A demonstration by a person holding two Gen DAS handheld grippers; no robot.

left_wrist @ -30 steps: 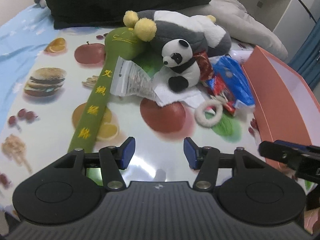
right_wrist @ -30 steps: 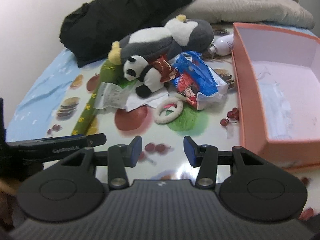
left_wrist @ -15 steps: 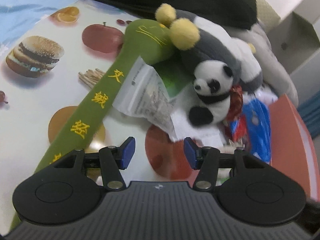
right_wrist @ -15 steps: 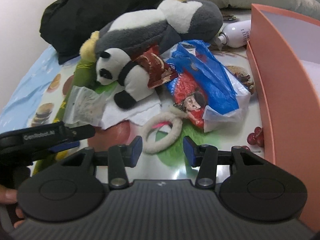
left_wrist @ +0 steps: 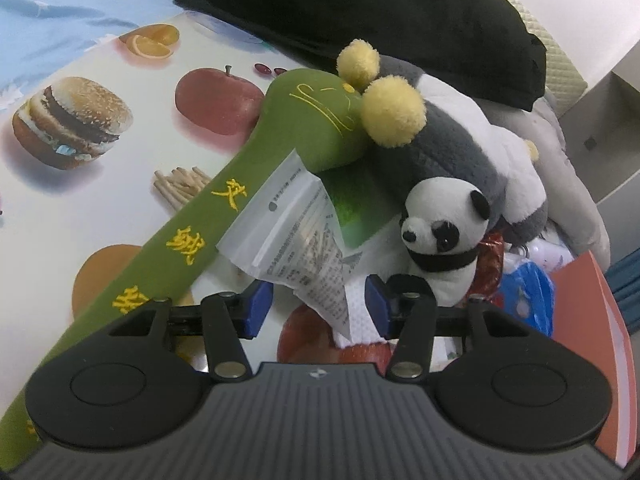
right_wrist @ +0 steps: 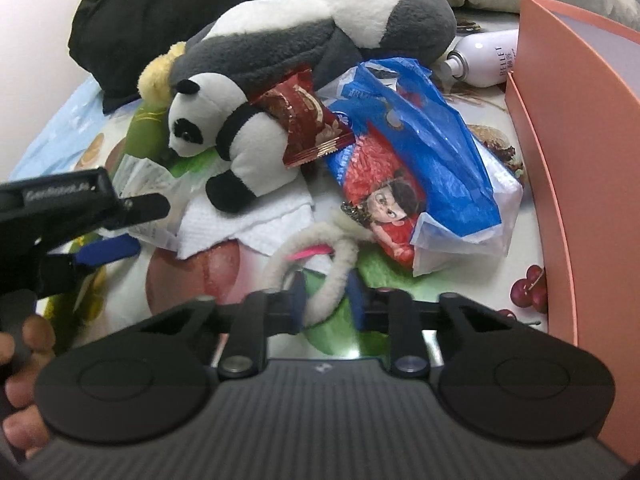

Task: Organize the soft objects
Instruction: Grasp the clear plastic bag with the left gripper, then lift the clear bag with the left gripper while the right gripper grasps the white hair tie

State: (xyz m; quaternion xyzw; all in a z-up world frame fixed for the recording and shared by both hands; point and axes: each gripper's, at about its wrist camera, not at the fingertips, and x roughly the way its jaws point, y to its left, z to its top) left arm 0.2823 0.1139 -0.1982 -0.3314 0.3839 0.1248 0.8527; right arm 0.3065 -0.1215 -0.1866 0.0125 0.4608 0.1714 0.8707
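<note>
Left wrist view: the left tool [left_wrist: 318,306], whose jaws have just been closing, stands partly open around the lower corner of one clear plastic packet [left_wrist: 298,240] with small unreadable print; its blue pads do not press it. On the counter [left_wrist: 80,184], printed with a burger, apple and oranges, lie three plush toys: one long green plush [left_wrist: 224,200] with yellow embroidered characters, one small black-and-white panda [left_wrist: 440,244], and one big grey-and-white plush [left_wrist: 452,148] with yellow pompoms.

Right wrist view: the right tool [right_wrist: 326,306], jaws just closed further, pinches one fluffy white ring [right_wrist: 328,268] lying on the counter just before the panda. Beside it lie one blue bag [right_wrist: 424,136], one red cartoon snack packet [right_wrist: 384,208], one dark red wrapper [right_wrist: 308,120], one white bottle [right_wrist: 486,60] lettered "BELLET", and one orange box [right_wrist: 580,184].
</note>
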